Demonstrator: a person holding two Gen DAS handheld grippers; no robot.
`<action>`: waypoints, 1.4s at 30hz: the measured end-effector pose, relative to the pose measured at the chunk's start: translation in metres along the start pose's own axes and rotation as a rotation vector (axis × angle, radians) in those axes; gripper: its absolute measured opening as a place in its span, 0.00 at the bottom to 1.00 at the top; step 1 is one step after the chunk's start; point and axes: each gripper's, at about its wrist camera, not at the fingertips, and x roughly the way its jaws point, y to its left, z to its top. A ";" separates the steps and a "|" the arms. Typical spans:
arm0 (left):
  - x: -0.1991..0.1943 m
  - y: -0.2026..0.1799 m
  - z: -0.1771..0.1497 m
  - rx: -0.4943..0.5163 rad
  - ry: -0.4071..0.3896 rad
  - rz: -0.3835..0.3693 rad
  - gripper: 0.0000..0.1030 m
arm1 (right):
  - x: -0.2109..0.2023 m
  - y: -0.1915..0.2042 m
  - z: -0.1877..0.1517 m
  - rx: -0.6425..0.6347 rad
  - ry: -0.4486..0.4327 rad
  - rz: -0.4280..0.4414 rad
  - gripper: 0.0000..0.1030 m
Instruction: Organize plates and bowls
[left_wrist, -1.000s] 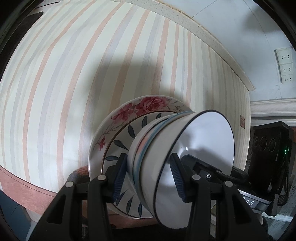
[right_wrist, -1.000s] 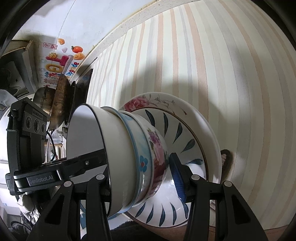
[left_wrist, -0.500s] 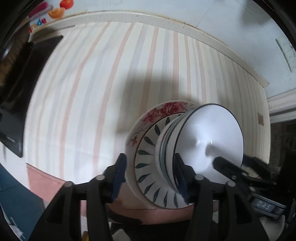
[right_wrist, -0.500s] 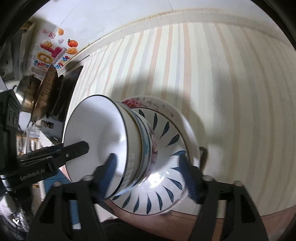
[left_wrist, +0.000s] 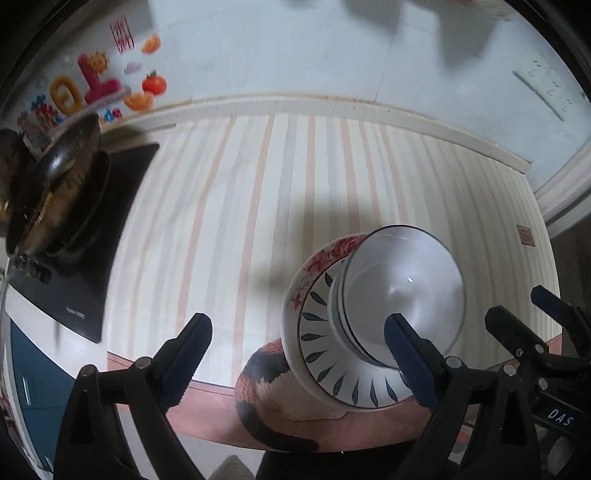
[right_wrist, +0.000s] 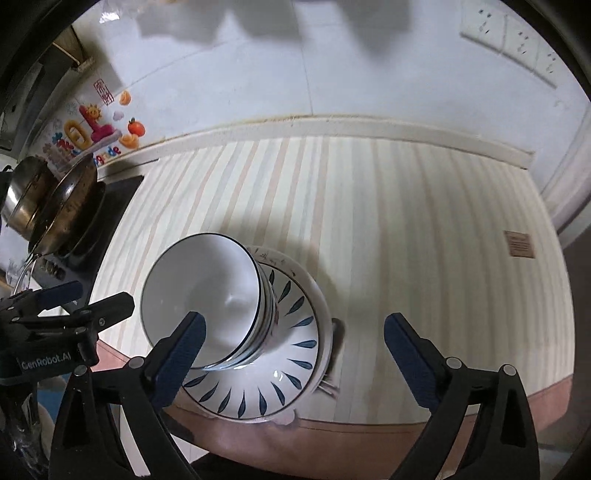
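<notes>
The stack sits near the front edge of the striped surface (right_wrist: 406, 229): nested bowls (right_wrist: 207, 295), the top one white with a dark rim, stand inside a leaf-patterned plate (right_wrist: 280, 373), which rests on a rose-patterned plate (left_wrist: 325, 254) whose rim peeks out behind. Both tools hang above and apart from it, touching nothing; the left gripper (left_wrist: 299, 360) has its jaws spread wide and empty, and the right gripper (right_wrist: 291, 354) is likewise spread with nothing between its pads. The sorting looks done or nearly so, and the step in hand reads as drawing clear of the pile. To do that well, lift straight away from the bowls rather than sweeping sideways, since the top bowl's rim lies close to one blue pad in each view and a nudge could tip the tower. The plates also appear to overhang the front edge slightly, so a gentle push inward may be wise
</notes>
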 end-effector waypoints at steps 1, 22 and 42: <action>-0.008 -0.001 -0.003 0.006 -0.021 -0.001 0.93 | -0.006 0.000 -0.002 0.004 -0.012 0.000 0.97; -0.185 -0.025 -0.109 -0.025 -0.347 0.030 1.00 | -0.231 0.021 -0.105 -0.037 -0.293 0.012 0.97; -0.267 -0.007 -0.212 -0.006 -0.436 0.066 1.00 | -0.349 0.044 -0.218 -0.008 -0.395 -0.068 0.98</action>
